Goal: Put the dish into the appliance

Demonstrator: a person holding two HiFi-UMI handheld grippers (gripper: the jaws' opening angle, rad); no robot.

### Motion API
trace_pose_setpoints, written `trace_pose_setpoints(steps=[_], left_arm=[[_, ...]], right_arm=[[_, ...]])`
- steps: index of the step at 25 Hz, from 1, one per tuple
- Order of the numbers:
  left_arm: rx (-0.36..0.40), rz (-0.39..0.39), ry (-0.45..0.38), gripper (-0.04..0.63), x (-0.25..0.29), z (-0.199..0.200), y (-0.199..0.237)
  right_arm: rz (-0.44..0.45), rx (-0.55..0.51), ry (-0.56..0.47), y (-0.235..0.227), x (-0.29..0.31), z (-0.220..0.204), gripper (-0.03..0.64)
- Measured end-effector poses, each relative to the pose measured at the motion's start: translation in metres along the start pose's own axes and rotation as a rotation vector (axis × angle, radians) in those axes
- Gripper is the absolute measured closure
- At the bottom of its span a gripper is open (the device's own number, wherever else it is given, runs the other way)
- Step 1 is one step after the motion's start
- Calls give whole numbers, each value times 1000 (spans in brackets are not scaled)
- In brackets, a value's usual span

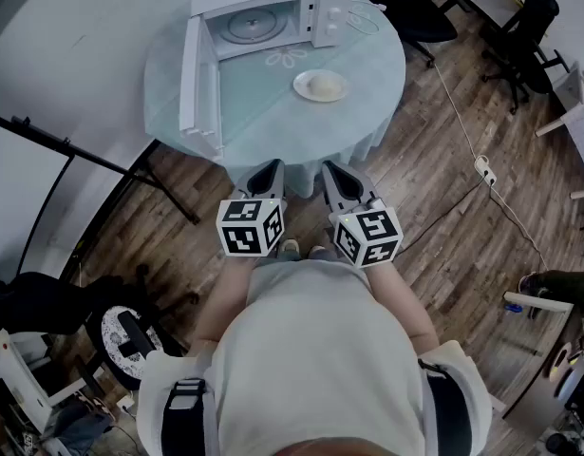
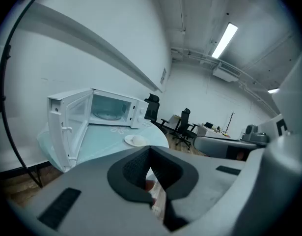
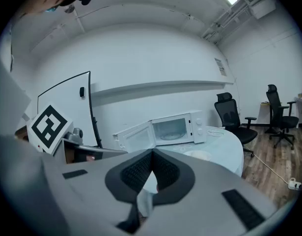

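Note:
A white microwave (image 1: 263,22) stands at the back of a round table (image 1: 367,122) with a pale blue cloth, its door (image 1: 192,84) swung wide open to the left. A white dish (image 1: 320,85) holding a pale round lump sits in front of the microwave, right of the door. Both grippers hover side by side in front of the table's near edge, short of the dish. My left gripper (image 1: 270,167) is shut and empty, as is my right gripper (image 1: 331,169). The left gripper view shows the microwave (image 2: 99,113) and dish (image 2: 136,140); the right gripper view shows the microwave (image 3: 170,128) and dish (image 3: 199,155).
The open door overhangs the table's left side. Black office chairs (image 1: 410,8) stand behind the table to the right. A power strip (image 1: 483,169) and its cable lie on the wooden floor at right. A black stand's legs (image 1: 92,160) cross the floor at left.

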State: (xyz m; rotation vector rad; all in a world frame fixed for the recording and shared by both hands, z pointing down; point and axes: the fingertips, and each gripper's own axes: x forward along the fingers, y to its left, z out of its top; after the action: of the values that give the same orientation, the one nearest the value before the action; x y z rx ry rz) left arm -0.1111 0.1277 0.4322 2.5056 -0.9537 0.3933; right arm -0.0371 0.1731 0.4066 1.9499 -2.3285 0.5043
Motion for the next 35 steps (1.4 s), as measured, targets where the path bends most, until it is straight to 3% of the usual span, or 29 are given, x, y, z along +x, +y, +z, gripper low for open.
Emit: trace_pose_setpoints(steps=[19, 27, 35], left_arm=[[-14, 52, 25, 595, 13, -20, -24], [-44, 85, 47, 595, 49, -31, -6], [-64, 39, 67, 595, 123, -9, 35]], right_arm=[[98, -18, 27, -28, -21, -9, 612], [50, 69, 54, -77, -3, -20, 612], [-13, 94, 93, -139, 70, -16, 611]])
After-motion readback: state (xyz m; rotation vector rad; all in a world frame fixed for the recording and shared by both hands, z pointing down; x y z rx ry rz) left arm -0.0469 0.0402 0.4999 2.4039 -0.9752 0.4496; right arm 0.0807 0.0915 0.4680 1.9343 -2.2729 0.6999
